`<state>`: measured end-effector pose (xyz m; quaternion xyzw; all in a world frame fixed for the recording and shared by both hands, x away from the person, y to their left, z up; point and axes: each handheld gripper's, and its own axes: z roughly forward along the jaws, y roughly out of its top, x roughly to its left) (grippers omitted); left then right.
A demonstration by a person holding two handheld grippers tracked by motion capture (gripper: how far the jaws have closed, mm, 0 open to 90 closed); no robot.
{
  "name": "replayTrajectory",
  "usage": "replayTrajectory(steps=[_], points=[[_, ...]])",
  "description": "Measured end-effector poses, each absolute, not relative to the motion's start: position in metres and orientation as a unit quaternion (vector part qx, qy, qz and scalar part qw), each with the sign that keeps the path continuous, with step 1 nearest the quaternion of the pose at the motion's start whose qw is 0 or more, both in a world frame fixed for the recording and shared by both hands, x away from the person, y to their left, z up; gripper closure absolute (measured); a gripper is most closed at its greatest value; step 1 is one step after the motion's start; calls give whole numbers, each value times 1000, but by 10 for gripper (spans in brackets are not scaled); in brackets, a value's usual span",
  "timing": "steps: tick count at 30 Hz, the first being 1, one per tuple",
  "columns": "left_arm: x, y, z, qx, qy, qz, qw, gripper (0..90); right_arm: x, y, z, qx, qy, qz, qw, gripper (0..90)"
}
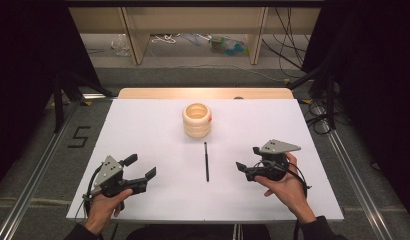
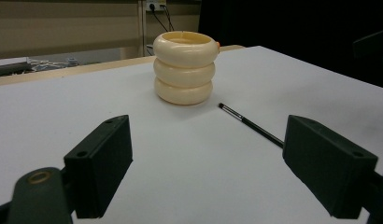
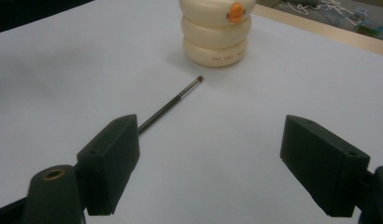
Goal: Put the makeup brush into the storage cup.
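Both tongs, left (image 1: 141,167) and right (image 1: 247,158), gaped empty beside the thin brush (image 1: 206,161) (hard to pinch flat; might roll toward the holder (image 1: 197,120)).

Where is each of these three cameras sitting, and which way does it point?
High view: above the person's side, looking forward and down on the table; both hands, left hand-held gripper and right hand-held gripper show.
Left gripper view: low, along its own black jaws toward the cream ringed holder.
Right gripper view: likewise, from the other side.
All views share the holder and thin brush.
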<state>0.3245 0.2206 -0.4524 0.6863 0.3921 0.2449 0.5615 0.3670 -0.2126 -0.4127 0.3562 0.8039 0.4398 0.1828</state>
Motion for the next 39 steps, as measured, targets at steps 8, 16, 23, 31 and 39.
replayTrajectory(steps=[8,16,23,31,39], points=[[325,222,-452,685,394,247,561,159,388,-188,-412,352,823,421,149,221],[325,223,-452,685,392,249,561,160,410,-158,-413,347,842,392,128,218],[325,221,-452,687,389,250,561,160,421,-144,-420,347,854,368,124,236],[325,222,-452,687,389,250,560,160,434,-128,-428,358,859,345,120,227],[325,223,-452,685,390,251,562,160,447,-110,-435,357,873,312,112,226]])
